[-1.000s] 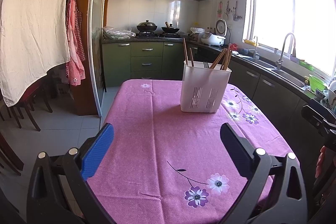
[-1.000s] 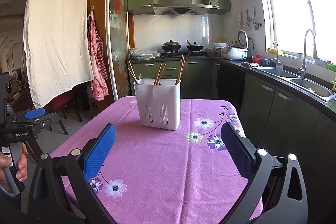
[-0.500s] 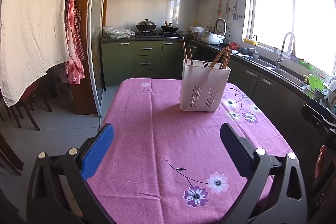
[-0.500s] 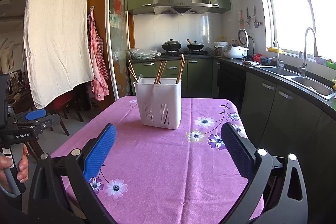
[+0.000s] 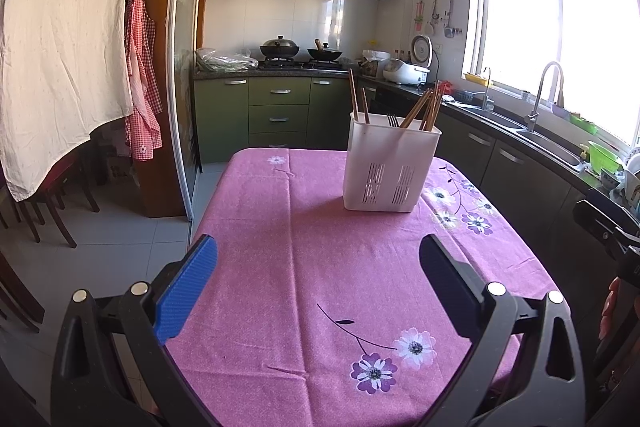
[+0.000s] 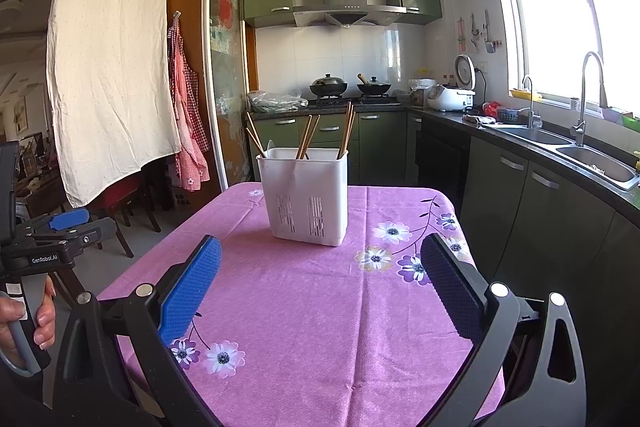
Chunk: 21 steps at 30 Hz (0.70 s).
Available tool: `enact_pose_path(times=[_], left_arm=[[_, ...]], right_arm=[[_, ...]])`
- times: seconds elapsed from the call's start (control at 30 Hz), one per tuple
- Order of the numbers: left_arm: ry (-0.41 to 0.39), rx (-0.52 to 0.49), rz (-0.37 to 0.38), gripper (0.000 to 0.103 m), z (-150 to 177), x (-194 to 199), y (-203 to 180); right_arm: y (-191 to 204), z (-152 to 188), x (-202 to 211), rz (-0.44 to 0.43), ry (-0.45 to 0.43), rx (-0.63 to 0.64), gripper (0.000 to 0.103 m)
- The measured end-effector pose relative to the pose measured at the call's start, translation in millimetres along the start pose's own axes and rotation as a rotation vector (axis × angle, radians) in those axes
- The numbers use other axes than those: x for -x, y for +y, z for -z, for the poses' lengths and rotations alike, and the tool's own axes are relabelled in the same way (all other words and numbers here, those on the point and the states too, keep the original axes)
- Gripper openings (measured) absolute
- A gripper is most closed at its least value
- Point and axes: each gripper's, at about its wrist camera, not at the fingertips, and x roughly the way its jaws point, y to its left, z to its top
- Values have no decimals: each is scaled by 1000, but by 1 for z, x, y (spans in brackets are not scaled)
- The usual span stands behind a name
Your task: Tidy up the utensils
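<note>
Chopsticks (image 6: 306, 137) stand in caddy (image 6: 306, 197); counter (image 5: 320, 267) otherwise bare. Left gripper (image 5: 318, 267) and right gripper (image 6: 320, 267) wide, empty. Judged complete.

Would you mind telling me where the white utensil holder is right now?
The white utensil holder stands upright on the pink floral tablecloth, toward the table's far end; it appears right of centre in the left wrist view and near centre in the right wrist view.

Looking into a home kitchen: green cabinets (image 6: 328, 131), range hood (image 6: 346, 1), pans sitting on the stove (image 6: 350, 101), sink (image 6: 592, 163) lying under the window.
</note>
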Motion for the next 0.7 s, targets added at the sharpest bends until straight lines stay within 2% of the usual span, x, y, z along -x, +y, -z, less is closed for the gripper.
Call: enact_pose_path(times=[0.37, 0.7], left_arm=[[6, -9, -17, 96, 1, 0, -6], [17, -15, -2, 96, -2, 0, -8]], right_arm=[[3, 1, -5, -5, 14, 7, 98], [3, 2, -5, -5, 16, 5, 98]])
